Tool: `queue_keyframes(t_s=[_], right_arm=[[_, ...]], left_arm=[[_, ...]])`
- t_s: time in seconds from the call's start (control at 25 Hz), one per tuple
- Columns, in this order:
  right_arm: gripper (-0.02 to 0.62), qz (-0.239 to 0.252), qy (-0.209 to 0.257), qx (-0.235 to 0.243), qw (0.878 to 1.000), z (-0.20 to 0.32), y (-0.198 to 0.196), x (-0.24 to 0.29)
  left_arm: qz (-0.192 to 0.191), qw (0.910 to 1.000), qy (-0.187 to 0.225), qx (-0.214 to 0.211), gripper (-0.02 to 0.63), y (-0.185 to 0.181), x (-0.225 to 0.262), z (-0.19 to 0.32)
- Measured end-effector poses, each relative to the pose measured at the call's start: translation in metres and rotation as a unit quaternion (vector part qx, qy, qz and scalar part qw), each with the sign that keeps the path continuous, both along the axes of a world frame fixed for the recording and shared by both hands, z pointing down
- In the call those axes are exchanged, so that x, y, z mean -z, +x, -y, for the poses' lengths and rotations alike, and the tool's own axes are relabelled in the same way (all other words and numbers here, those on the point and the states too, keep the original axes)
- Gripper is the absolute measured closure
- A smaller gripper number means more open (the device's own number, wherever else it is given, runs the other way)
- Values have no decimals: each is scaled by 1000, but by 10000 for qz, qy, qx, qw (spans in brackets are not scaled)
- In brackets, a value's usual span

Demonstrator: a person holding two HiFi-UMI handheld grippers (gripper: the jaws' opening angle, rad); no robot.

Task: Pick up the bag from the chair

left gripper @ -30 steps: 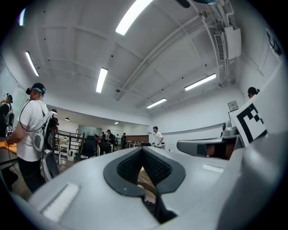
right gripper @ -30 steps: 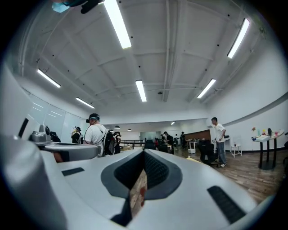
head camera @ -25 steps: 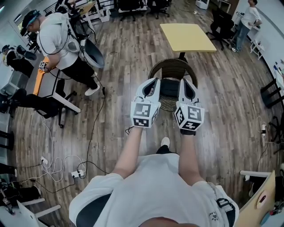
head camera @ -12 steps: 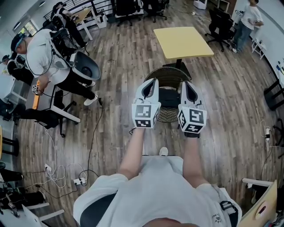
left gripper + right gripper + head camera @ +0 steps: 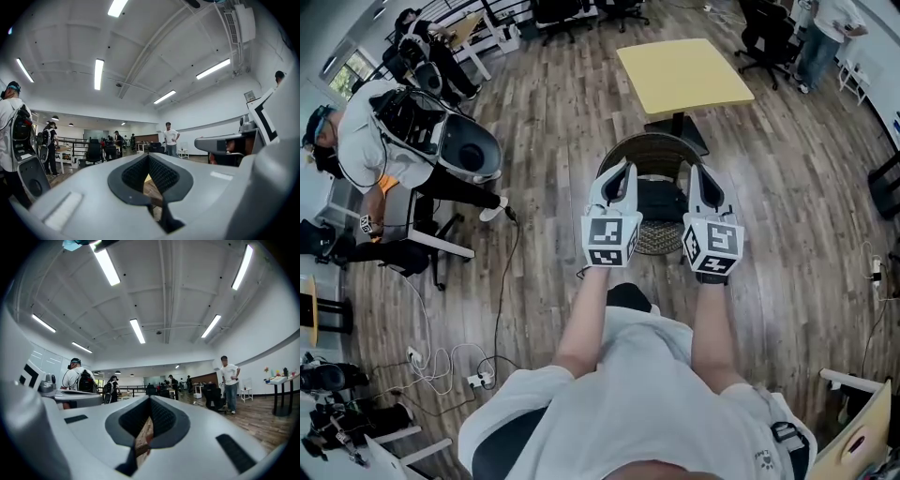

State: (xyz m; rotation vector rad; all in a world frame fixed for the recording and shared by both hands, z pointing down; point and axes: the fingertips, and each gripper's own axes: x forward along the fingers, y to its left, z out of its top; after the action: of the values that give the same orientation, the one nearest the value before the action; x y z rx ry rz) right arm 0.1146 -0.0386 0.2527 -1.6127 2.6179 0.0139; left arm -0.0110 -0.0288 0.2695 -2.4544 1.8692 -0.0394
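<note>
Left tongs [image 5: 622,173] and right tongs [image 5: 697,175], both pinched together and empty, hover near the black bag [image 5: 660,200], not yet lifted from the wicker chair [image 5: 654,147].

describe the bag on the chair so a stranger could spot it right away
Find the yellow square table; on its near side stands a round woven wicker chair. The black bag lies on its seat, the only dark thing against the pale weave.
</note>
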Motion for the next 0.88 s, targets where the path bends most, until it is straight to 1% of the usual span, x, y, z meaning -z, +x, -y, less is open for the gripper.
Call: queue_keyframes(t_s=[0.12, 0.28, 0.48, 0.56, 0.72, 0.88], right_arm=[[589, -55, -143, -19, 9999, 16, -3, -15], [589, -173, -341, 0, 9993, 43, -9, -34], [589, -192, -394, -256, 9987, 91, -12, -48], [589, -272, -521, -293, 9978, 105, -16, -57], [589, -437, -811, -232, 9955, 149, -38, -80], [589, -649, -1339, -154, 9887, 171, -51, -128]], left_arm=[[92, 9999, -87, 7, 600, -4, -12, 15], [39, 9996, -283, -63, 600, -7, -31, 44], [13, 9986, -487, -229, 598, -12, -54, 94], [-25, 9977, -606, -298, 599, -16, -62, 108], [-136, 9973, -650, -309, 598, -36, -74, 152], [-109, 9953, -883, -379, 598, -44, -115, 171]])
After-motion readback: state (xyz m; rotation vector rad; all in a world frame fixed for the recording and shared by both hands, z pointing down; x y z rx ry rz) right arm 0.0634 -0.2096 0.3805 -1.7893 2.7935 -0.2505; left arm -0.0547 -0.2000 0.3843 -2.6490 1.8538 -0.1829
